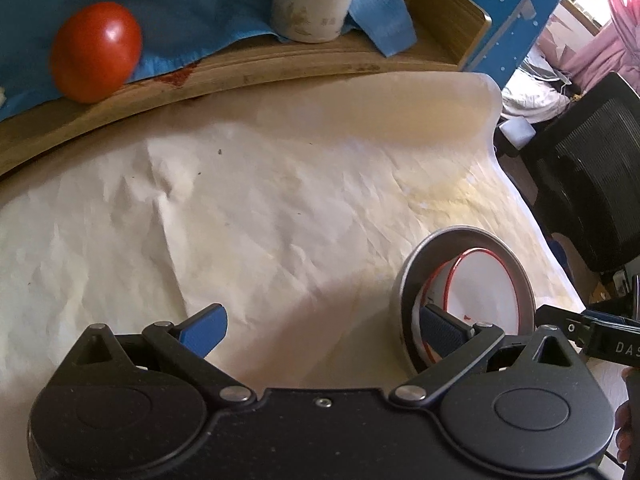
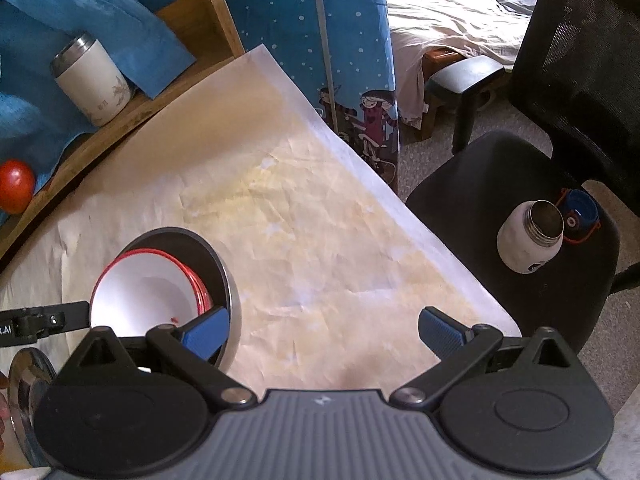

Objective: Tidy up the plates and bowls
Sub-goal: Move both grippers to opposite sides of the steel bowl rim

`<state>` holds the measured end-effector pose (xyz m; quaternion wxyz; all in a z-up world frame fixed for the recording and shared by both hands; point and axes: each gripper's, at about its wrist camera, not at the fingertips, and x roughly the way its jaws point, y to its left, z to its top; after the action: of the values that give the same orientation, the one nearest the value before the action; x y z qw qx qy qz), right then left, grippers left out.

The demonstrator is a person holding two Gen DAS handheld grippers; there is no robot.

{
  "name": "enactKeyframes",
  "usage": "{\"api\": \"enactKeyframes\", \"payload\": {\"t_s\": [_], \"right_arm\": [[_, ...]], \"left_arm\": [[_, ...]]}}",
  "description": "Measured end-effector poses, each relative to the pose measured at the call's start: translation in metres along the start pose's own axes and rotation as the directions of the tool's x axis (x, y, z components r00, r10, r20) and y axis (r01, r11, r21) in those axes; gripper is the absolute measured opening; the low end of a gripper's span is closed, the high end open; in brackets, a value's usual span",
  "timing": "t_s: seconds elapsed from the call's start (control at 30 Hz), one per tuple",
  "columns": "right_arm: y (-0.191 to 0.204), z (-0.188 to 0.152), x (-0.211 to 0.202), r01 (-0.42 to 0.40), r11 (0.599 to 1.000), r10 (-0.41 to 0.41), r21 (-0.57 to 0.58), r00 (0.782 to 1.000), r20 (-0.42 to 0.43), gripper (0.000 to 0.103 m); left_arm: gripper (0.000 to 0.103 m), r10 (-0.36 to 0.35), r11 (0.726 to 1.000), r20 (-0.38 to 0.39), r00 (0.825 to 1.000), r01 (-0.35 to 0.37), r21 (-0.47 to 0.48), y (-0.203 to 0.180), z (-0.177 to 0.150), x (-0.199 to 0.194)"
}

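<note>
A white bowl with a red rim (image 1: pixel 486 288) (image 2: pixel 140 294) sits nested inside a grey metal bowl (image 1: pixel 408 276) (image 2: pixel 224 276) on the paper-covered table. More red rims show under the white bowl. My left gripper (image 1: pixel 322 330) is open and empty, with its right finger (image 1: pixel 442 330) in front of the bowls' near rim. My right gripper (image 2: pixel 322 330) is open and empty, with its left finger (image 2: pixel 206 334) in front of the grey bowl's edge. Each gripper's tip shows at the edge of the other's view.
A red tomato (image 1: pixel 96 52) (image 2: pixel 15 186) and a white cup (image 1: pixel 316 0) (image 2: pixel 94 80) stand on a wooden tray (image 1: pixel 280 68) with blue cloth at the back. A black chair (image 2: pixel 516 216) with a white bottle (image 2: pixel 528 236) stands right of the table. A shiny lid (image 2: pixel 28 384) lies low left.
</note>
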<state>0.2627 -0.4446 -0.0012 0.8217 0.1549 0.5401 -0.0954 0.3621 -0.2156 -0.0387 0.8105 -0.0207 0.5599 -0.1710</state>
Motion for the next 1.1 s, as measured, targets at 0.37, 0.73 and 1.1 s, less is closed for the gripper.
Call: {"api": "enactKeyframes", "payload": {"t_s": [0.37, 0.73, 1.1], "right_arm": [[-0.001, 0.003, 0.004, -0.019, 1.0, 0.019, -0.016, 1.0, -0.011, 0.103], [0.005, 0.009, 0.014, -0.013, 0.998, 0.011, -0.055, 0.999, -0.045, 0.103], [0.012, 0.014, 0.027, 0.011, 0.996, -0.019, -0.093, 0.996, -0.086, 0.103]], "left_arm": [[0.102, 0.031, 0.999, -0.044, 0.999, -0.03, 0.024, -0.008, 0.002, 0.012], [0.102, 0.021, 1.0, -0.049, 0.999, -0.02, 0.015, -0.006, 0.002, 0.014], [0.101, -0.007, 1.0, -0.056, 0.998, 0.007, -0.003, -0.001, 0.002, 0.016]]}}
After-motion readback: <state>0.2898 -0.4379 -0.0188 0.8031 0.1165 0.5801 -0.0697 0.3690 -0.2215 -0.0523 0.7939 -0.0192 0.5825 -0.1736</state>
